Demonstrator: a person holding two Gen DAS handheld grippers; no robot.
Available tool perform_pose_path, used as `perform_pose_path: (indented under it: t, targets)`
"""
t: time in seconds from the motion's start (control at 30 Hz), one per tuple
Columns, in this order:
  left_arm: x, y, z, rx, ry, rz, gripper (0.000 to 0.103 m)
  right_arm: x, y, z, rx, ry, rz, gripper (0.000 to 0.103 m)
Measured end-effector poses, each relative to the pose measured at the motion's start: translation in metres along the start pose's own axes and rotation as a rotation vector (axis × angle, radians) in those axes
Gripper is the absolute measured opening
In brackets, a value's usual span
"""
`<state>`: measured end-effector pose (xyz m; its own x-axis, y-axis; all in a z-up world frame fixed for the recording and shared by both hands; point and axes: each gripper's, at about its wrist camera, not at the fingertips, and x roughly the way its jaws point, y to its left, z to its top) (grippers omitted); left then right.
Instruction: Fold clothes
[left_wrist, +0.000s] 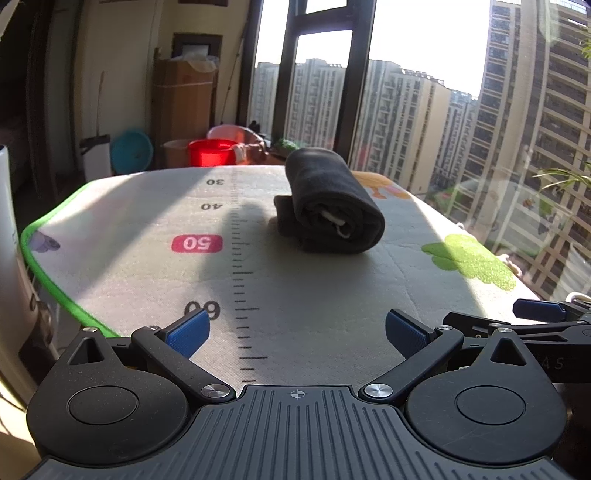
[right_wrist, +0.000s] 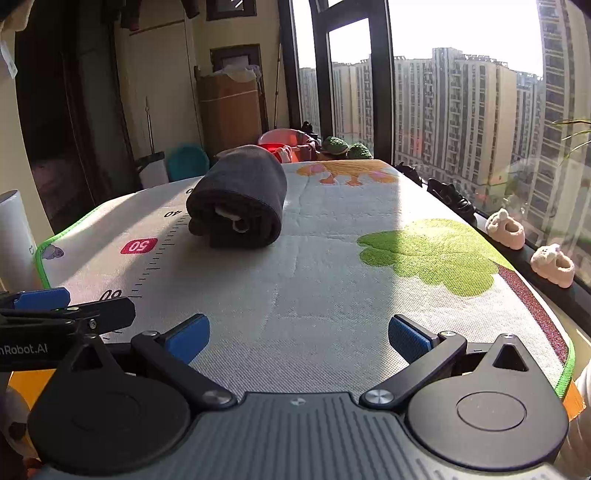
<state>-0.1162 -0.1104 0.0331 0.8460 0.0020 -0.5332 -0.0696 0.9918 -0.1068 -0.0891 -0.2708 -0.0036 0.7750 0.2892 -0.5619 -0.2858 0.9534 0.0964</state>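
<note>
high-rise home – slippers (right_wrist: 505, 229), play mat (right_wrist: 332, 277).

printed mat (right_wrist: 332, 288), rolled dark garment (right_wrist: 240, 199)

One rolled dark garment (right_wrist: 236, 199) is counted on one bench (right_wrist: 332, 288), which is covered by one printed mat (left_wrist: 314, 288). Two tools are recorded: the left tool (left_wrist: 297, 332) and the right tool (right_wrist: 298, 338), each with two blue-padded fingers set wide apart. Two fluffy slippers (right_wrist: 506, 229) are counted on the window ledge. One red bucket (left_wrist: 211, 152) and one teal basin (left_wrist: 132, 151) are noted behind the bench.
</note>
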Motion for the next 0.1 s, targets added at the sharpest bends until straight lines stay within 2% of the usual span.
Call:
perform_pose_path:
  t: [0.1]
  targets:
    - [0.0011,0.0011,0.0065,0.021,-0.028,0.019,0.103,-0.0017,-0.0004,0.0093,-0.031,-0.039,0.002,0.103]
